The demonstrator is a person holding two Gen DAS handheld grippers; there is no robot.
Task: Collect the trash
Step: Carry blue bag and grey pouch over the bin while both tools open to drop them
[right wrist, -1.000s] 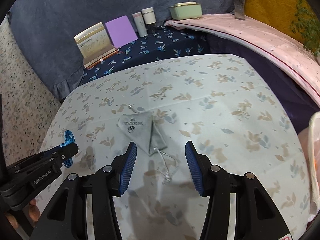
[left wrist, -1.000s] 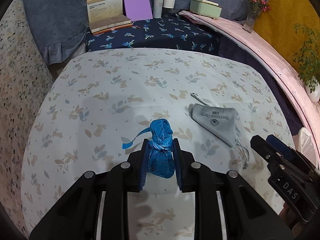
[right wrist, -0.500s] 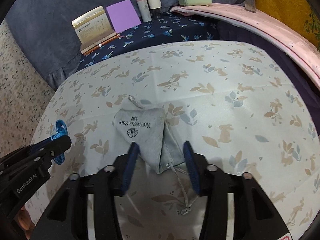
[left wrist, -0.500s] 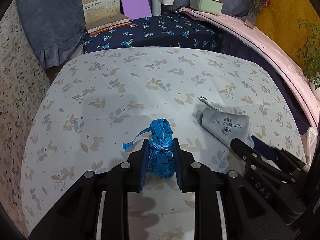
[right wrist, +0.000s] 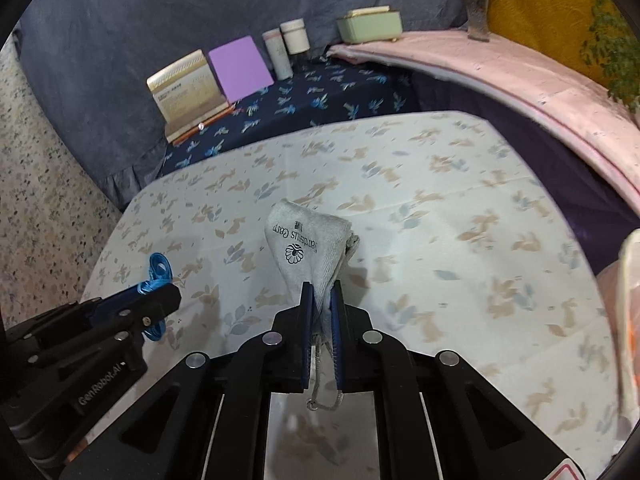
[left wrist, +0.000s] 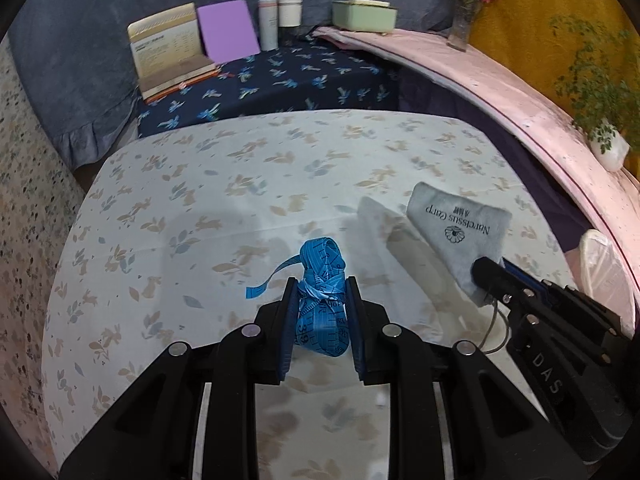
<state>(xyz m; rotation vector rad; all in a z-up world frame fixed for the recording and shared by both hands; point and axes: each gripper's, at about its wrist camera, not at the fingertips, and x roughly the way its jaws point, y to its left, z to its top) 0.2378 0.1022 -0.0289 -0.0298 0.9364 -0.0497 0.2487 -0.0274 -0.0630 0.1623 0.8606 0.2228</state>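
Trash here is a blue measuring tape (left wrist: 322, 300) bundle, clamped in the left tool (left wrist: 321, 304) above the leaf-print tabletop (left wrist: 240, 184). Right tool's (right wrist: 322, 312) jaws are closing, pinching a grey drawstring pouch (right wrist: 308, 244) lifted off the cloth.

Likely a home, cloth-covered table (left wrist: 280, 152), books (left wrist: 168, 52), potted plant (left wrist: 600, 92)

Pouch (right wrist: 308, 248) lower end buried between right gripper (right wrist: 321, 320) pads as jaws close; small mark beside printed name too tiny to read. Tape measure (left wrist: 322, 300) middle hidden by left gripper (left wrist: 321, 308) pads. Pale bag (right wrist: 630, 320) at right cut by edge, blurred. Print on open book (left wrist: 166, 46) unreadable.
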